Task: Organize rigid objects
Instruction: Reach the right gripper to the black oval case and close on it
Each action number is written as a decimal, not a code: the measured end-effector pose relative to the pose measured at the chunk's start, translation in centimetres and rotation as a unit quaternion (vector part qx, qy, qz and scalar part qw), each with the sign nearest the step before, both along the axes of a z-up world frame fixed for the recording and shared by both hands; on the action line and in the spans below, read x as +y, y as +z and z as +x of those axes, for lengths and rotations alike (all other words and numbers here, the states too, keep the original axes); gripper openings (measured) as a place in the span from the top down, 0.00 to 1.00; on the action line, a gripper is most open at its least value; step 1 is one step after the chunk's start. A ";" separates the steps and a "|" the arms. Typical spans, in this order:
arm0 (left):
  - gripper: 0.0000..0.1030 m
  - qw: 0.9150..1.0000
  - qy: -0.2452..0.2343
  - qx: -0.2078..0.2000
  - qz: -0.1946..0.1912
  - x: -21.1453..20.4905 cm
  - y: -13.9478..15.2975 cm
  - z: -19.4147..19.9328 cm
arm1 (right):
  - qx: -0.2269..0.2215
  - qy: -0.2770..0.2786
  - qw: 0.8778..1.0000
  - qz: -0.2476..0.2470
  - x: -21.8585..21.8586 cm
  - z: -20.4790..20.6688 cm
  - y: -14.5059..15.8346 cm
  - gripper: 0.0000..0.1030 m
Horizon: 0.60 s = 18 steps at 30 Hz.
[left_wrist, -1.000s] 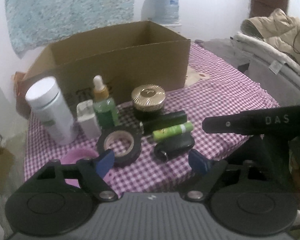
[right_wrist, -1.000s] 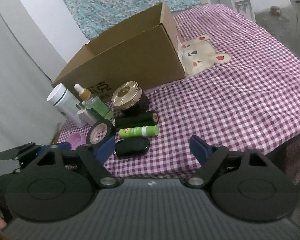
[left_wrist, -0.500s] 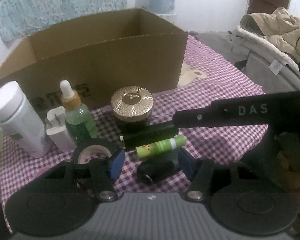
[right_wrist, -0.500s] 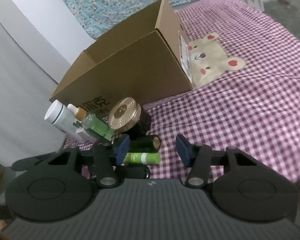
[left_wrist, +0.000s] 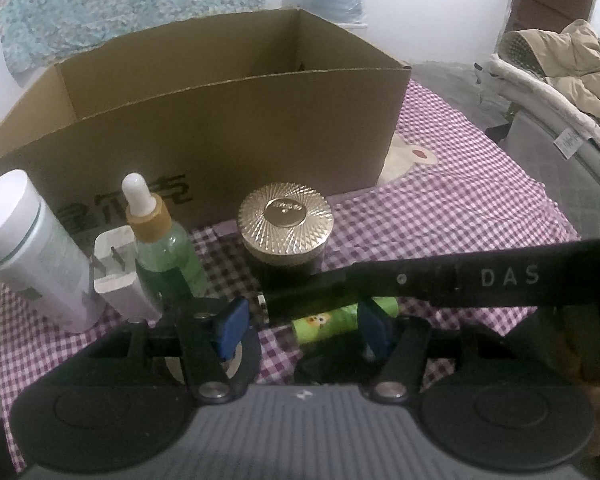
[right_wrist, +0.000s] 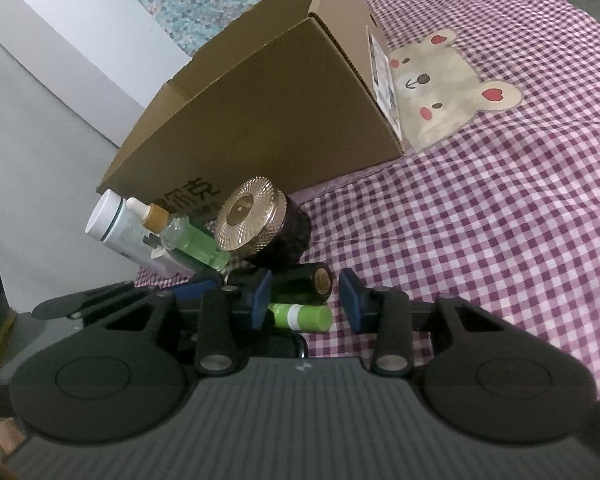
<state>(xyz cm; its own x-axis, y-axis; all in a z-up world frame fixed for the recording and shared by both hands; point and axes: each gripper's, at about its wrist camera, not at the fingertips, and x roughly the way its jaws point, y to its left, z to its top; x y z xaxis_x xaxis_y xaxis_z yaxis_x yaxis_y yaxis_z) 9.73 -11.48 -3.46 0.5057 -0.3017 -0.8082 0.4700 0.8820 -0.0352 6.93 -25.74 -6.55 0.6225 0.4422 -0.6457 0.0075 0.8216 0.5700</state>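
A black cylinder (right_wrist: 304,280) with a gold end and a green tube (right_wrist: 300,316) lie on the checked cloth between the pads of my right gripper (right_wrist: 306,298). Its jaws are closing, and a small gap still shows at the right pad. My left gripper (left_wrist: 302,330) stands open around the green tube (left_wrist: 324,324), the black cylinder (left_wrist: 300,304) and a black fob (left_wrist: 328,364). One right-gripper finger (left_wrist: 480,280) crosses in from the right. A gold-lidded jar (left_wrist: 286,220), dropper bottle (left_wrist: 160,256), white plug (left_wrist: 114,264) and white bottle (left_wrist: 24,248) stand behind.
An open cardboard box (left_wrist: 228,132) stands close behind the row of objects. A tape roll (left_wrist: 244,364) lies under the left finger. Bare checked cloth (right_wrist: 500,220) with a bear patch spreads to the right. A chair piled with coats (left_wrist: 560,60) stands beyond the table.
Both grippers came forward and down onto the small objects and narrowed their jaws. The right gripper's finger reached further left across the black cylinder.
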 end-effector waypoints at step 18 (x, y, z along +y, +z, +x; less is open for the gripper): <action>0.40 1.000 0.001 0.002 0.022 -1.0 -0.5 0.5 | -0.001 0.006 1.000 0.010 0.5 0.8 -0.6 0.71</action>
